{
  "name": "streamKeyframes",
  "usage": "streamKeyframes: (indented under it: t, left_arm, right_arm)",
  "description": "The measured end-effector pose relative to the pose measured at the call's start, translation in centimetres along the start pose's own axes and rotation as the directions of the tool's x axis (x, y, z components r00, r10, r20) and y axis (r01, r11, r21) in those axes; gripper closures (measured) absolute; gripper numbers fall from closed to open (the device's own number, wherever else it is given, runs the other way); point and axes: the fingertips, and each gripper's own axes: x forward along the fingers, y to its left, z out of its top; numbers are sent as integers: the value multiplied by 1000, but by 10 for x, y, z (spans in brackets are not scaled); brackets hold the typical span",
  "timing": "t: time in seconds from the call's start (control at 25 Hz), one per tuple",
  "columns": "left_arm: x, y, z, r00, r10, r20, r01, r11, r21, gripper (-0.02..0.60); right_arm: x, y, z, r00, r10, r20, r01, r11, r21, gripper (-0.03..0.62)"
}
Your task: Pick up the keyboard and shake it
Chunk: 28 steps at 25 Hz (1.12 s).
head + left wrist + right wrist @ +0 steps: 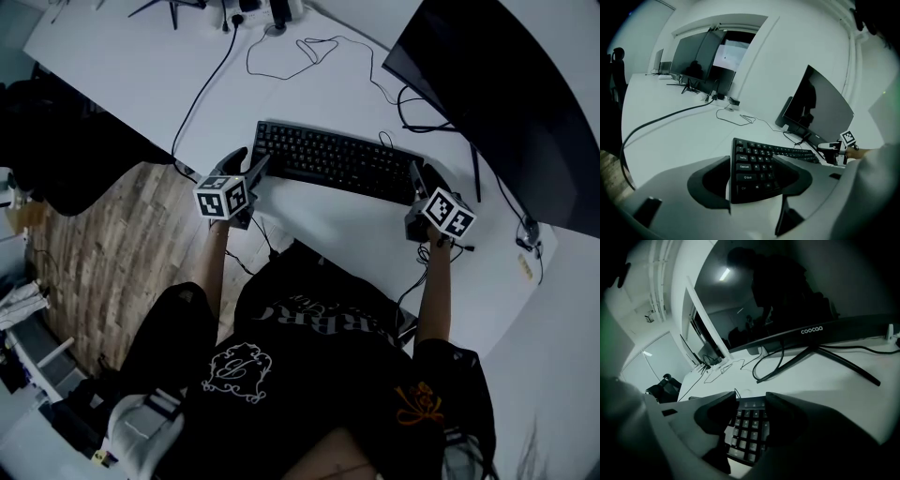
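A black keyboard (330, 159) lies across the white desk (141, 75) in front of me, its cable running off the back. My left gripper (251, 165) straddles its left end; in the left gripper view the Shift and Ctrl keys (751, 177) fill the gap and both dark pads sit against the keyboard's long edges. At the right end, my right gripper (422, 178) closes over the number pad (746, 432), with a pad on each side of it. The keyboard's underside is hidden, so I cannot tell whether it touches the desk.
A large dark curved monitor (511, 94) on a slim stand (825, 355) stands behind the keyboard at the right. Loose black cables (281, 56) trail over the desk's far part. The desk's near edge (337, 246) is just below the grippers; wooden floor (103, 253) shows at the left.
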Motion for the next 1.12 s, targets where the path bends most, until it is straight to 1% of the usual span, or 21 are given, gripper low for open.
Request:
streamKeyframes:
  t: [0.12, 0.24, 0.44, 0.56, 0.64, 0.76, 0.92, 1.12]
  left_arm:
    - [-11, -14, 7, 999, -37, 24, 36, 999, 40, 308]
    - [-21, -35, 15, 995, -92, 46, 88, 993, 83, 327]
    - [-30, -73, 25, 976, -199, 86, 187, 973, 134, 341]
    - [-34, -94, 24, 963, -249, 103, 233, 961, 151, 351]
    - [-37, -105, 20, 958, -266, 111, 247, 956, 158, 371]
    - [-42, -120, 10, 954, -277, 116, 258, 953, 161, 408]
    - [-59, -138, 0, 945, -296, 137, 279, 951, 132, 430]
    - [-78, -153, -15, 947, -284, 149, 267, 956, 122, 459]
  right_arm:
    - [-16, 24, 1, 998, 49, 29, -49, 999, -9, 390]
    - [-34, 52, 1, 995, 78, 63, -77, 997, -19, 403]
    - [-58, 99, -8, 986, 119, 115, -118, 993, -14, 422]
    - [-68, 123, -17, 979, 152, 135, -153, 988, -3, 427]
    - [-72, 137, -28, 975, 185, 127, -186, 983, 0, 427]
    - [-82, 153, -41, 971, 214, 102, -213, 977, -21, 431]
    - [-101, 173, -55, 965, 250, 76, -248, 968, -40, 434]
    - [-125, 189, -73, 953, 299, 53, -296, 953, -66, 437]
